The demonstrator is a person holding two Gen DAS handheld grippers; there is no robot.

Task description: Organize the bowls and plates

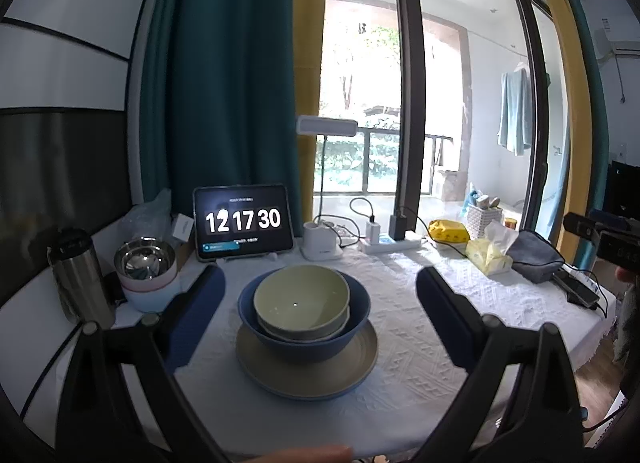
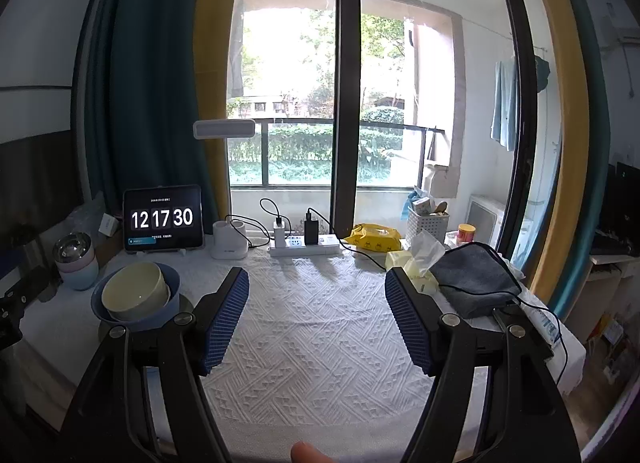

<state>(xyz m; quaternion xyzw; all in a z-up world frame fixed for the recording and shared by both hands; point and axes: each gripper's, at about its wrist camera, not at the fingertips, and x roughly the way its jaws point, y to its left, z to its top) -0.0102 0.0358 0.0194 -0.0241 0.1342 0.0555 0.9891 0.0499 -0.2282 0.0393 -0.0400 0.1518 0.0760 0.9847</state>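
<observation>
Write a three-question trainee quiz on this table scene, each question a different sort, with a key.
1. True or false: the green bowl sits inside the blue bowl, which stands on the beige plate.
2. Multiple choice: what is between the right gripper's fingers? A) the blue bowl B) only bare tablecloth C) the tissue pack
3. Fill in: the stacked bowls topped by a metal one stand to the ____ of the tablet in the left wrist view.

Key: 1 true; 2 B; 3 left.
</observation>
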